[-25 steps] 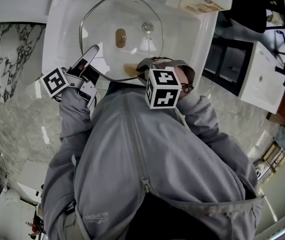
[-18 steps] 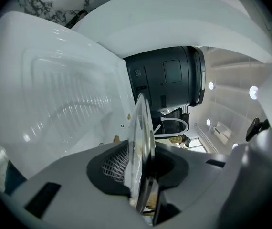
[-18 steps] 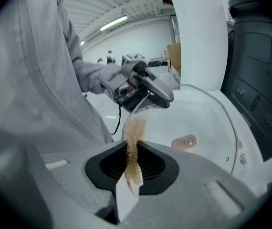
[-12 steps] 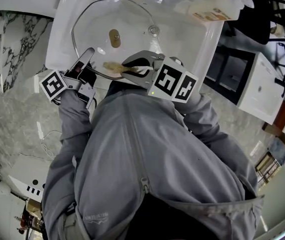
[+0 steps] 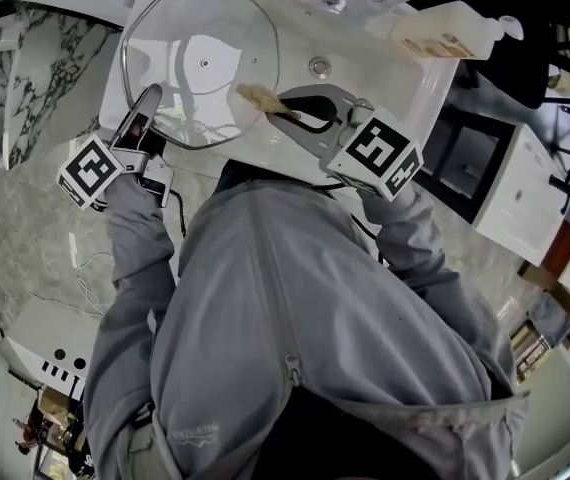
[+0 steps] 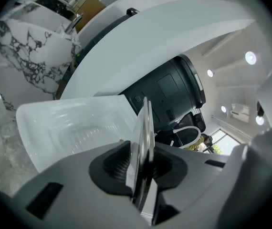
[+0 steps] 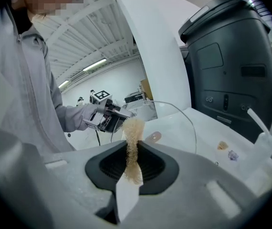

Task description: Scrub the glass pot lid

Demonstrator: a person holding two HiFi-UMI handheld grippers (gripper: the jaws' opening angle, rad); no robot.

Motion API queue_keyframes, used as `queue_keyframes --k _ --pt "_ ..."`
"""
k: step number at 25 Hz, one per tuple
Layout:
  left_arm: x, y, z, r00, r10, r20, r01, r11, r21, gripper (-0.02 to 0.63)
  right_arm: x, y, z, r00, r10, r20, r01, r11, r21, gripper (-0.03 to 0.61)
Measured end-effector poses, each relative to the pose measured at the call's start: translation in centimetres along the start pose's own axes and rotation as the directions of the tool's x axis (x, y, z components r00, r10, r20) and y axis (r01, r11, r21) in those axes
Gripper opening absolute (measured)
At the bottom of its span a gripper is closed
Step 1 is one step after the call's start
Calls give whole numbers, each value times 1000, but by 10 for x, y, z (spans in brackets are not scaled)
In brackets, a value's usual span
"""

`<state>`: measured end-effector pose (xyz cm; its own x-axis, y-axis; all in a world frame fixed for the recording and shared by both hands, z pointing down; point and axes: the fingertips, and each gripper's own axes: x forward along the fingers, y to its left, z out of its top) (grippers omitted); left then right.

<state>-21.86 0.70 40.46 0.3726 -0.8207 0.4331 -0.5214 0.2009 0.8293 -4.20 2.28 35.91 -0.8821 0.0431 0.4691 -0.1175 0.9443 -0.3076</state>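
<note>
As left gripper (image 5: 148, 103) tightens on its rim, lid (image 5: 205, 63) stands tilted.

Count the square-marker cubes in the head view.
2. One cube sits on the left gripper, whose jaws have just been closing on the glass lid; the other on the right gripper holding the sponge. None appears hidden.
</note>
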Motion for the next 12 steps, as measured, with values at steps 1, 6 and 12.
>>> queue_keyframes --k 1,6,12 --pt "-2 -1 6 1000 6 16 -6 1000 6 73 -1 -2 -1 1000 -6 4 6 1000 -1 46" --pt "-11 -8 38 994 55 98 -68 988 136 55 -3 -5 -1 1000 -17 18 17 1000 9 46" --pt "-20 -24 73 971 120 209 -182 934 308 31 -8 -10 3 998 -37 41 36 999 23 46"
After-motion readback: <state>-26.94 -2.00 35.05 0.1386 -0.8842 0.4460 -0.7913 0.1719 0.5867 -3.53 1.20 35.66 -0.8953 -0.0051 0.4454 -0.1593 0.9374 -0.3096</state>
